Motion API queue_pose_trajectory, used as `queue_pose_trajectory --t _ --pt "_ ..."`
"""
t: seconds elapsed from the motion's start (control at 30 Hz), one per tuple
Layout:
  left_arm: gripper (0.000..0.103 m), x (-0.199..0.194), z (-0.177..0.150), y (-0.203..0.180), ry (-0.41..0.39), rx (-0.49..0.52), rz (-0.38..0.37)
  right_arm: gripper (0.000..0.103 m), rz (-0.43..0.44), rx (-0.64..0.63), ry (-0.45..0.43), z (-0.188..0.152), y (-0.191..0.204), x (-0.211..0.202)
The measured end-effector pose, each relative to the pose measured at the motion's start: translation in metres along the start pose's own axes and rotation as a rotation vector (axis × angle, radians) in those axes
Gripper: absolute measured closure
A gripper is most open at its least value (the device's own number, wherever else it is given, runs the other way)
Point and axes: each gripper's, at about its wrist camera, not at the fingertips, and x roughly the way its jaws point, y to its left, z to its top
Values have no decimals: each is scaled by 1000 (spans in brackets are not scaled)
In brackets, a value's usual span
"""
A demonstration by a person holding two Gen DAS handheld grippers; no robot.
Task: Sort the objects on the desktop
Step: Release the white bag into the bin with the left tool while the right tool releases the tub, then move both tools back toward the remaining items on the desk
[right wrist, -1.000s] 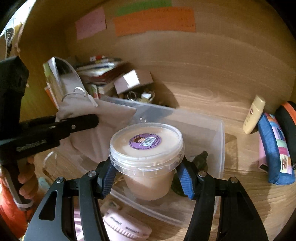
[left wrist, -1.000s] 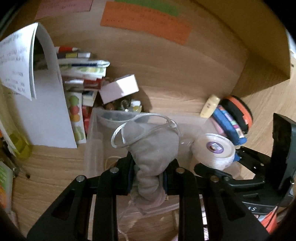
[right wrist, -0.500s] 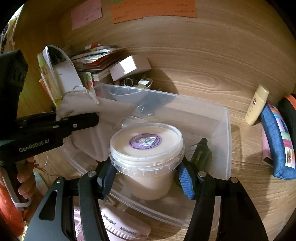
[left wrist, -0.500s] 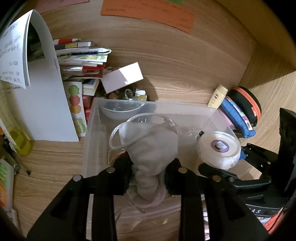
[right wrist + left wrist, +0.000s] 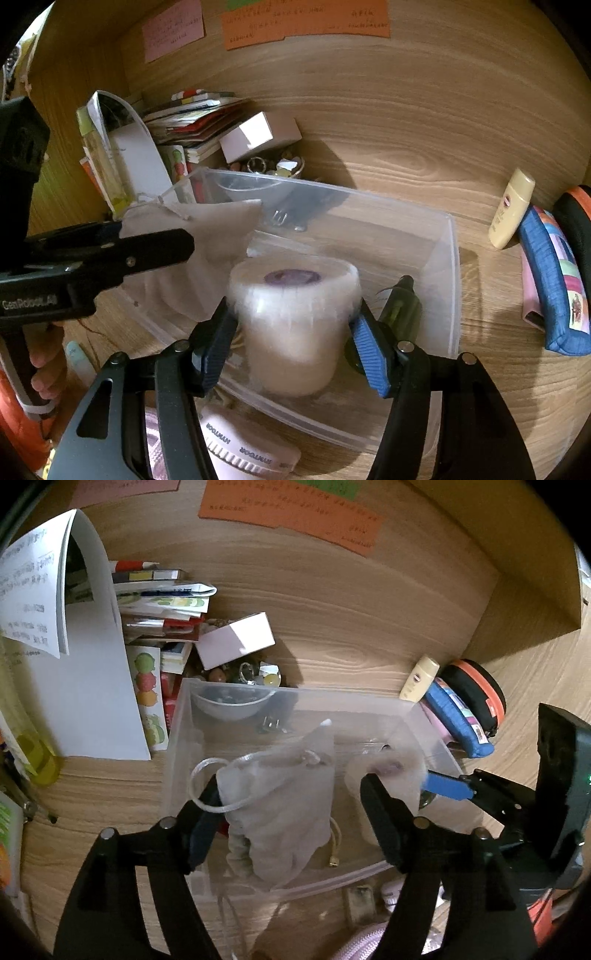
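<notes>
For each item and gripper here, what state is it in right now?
Left gripper: jaws open, pouch loose between them.
Right gripper: jaws open beside the tub.
Grey pouch: crumpled, inside the bin.
Lidded tub: upright, lid on, blurred, inside the bin.
Clear bin: no lid on it.

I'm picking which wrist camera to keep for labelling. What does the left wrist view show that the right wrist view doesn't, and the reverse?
Only the left wrist view shows a cable end on the bin floor and a yellow-green item at the far left.

Only the right wrist view shows a dark green bottle inside the bin, a pink comb in front of it, and the person's hand.

Both show the clear bin, the grey pouch between the open left gripper fingers, the lidded tub, the open right gripper and the cream tube.
</notes>
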Motion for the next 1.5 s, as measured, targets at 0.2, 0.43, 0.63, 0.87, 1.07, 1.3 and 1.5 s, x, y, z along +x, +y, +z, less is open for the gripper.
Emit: queue_pose_trajectory --t 0.2,0.43,0.63,0.87,1.07,1.3,1.5 --pt "29 -6 -1 -6 -25 29 11 18 16 -65 -123 0 13 -26" --pt "8 -29 1 -11 -142 67 61 13 -43 -147 -162 0 25 -33" --pt "7 -51 8 -7 -173 36 61 13 -19 -85 -164 4 10 -37" --pt "3 -90 4 -6 -258 49 160 13 -22 -56 -218 11 3 -63" --pt "2 -96 -30 5 -286 41 110 8 -55 -65 -231 0 7 -88" --pt "1 -96 -57 16 -195 27 143 5 -106 -50 -243 -36 5 -112" --pt "1 -107 -83 26 -159 54 268 5 -143 -4 -210 -68 -5 -119"
